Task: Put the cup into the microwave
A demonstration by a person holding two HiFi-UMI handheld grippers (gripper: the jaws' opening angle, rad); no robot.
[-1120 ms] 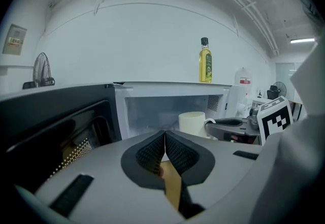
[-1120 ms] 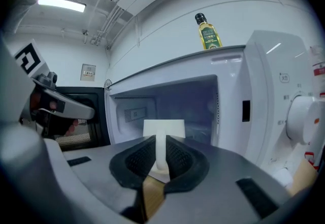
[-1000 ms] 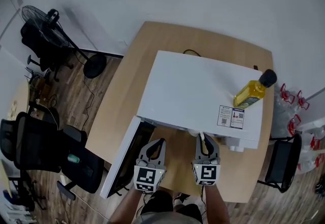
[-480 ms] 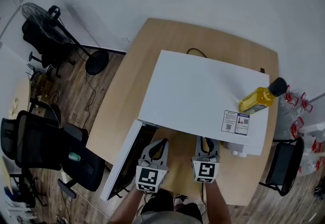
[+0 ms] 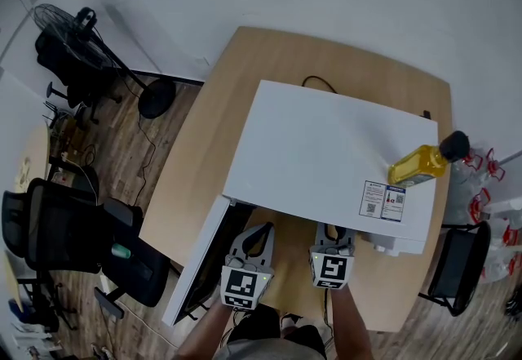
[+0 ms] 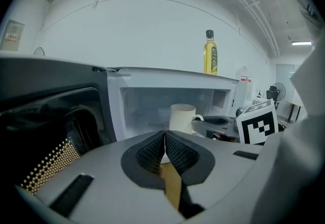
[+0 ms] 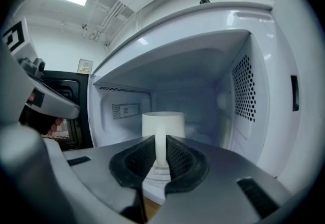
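The white microwave [image 5: 326, 154] stands on the wooden table with its door [image 5: 200, 268] swung open to the left. In the right gripper view the white cup [image 7: 162, 122] sits inside the cavity, upright, its handle facing me. My right gripper [image 7: 160, 141] is shut on that handle, a pad on each side. From the left gripper view the cup [image 6: 182, 118] shows on the cavity floor, beside the right gripper's marker cube [image 6: 259, 126]. My left gripper [image 6: 165, 134] is shut on nothing, in front of the opening. In the head view, left gripper [image 5: 259, 234] and right gripper [image 5: 330, 234] reach under the microwave's front edge.
A yellow oil bottle [image 5: 420, 164] lies on the microwave's top near its right end. The perforated cavity wall [image 7: 238, 96] is close on the cup's right. Office chairs [image 5: 57, 236] and a fan [image 5: 65, 32] stand on the floor to the left of the table.
My right gripper has moved forward with the cup, and its tips now sit under the microwave's front edge. The left gripper has stayed in place.
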